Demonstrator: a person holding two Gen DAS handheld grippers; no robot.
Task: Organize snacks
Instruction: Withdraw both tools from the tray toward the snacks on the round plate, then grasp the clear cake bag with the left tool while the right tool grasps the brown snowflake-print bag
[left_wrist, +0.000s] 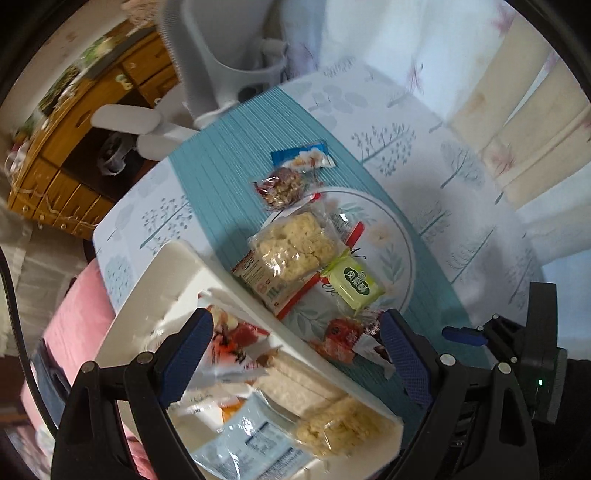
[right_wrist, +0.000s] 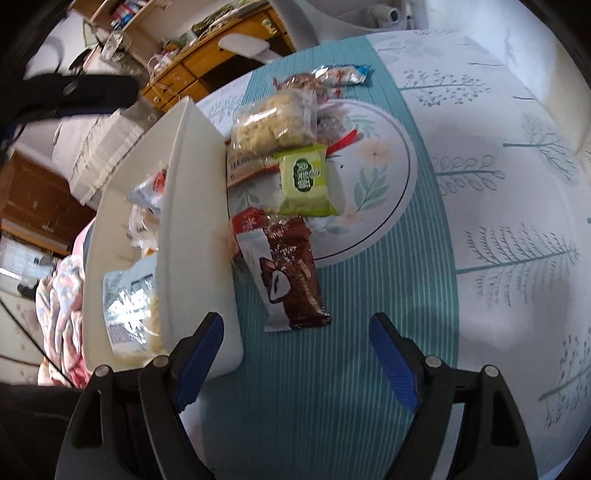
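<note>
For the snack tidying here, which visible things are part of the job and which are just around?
Job:
white bin
plate
green packet
brown wrapper
rice cake
blue packet
left claw, open
right claw, open

Just around:
teal mat
tablecloth
wooden desk
chair

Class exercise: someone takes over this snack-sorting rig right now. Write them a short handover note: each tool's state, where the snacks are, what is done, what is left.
Left tool: open, empty, above the white rectangular plastic bin.
Right tool: open, empty, over the teal striped mat, near the brown chocolate-bar wrapper.
Done: several packets already lie in the bin, including a clear puffed-rice pack.
Left: the brown wrapper, the green square packet and another clear puffed-rice cake pack around the floral round plate, plus the blue-and-white wrapped sweet and the reddish nut packet beyond.
</note>
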